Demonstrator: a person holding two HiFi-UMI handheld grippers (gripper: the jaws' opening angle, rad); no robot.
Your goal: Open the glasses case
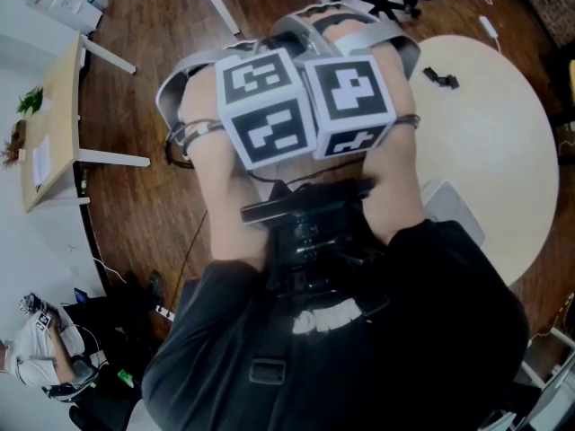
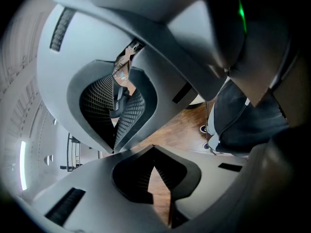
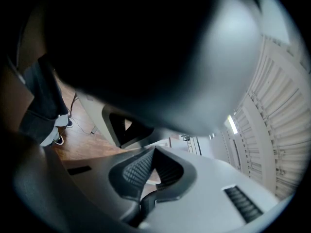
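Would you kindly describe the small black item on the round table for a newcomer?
Find the pale round table on the right of the head view. Near its far edge lies a small black object; unlike the flat grey item at the near edge, it is dark and tiny.

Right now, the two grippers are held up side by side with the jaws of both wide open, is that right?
Not quite. The left gripper and the right gripper are held up side by side, but the jaws of both are shut, with nothing between them. The left gripper view and the right gripper view show this.
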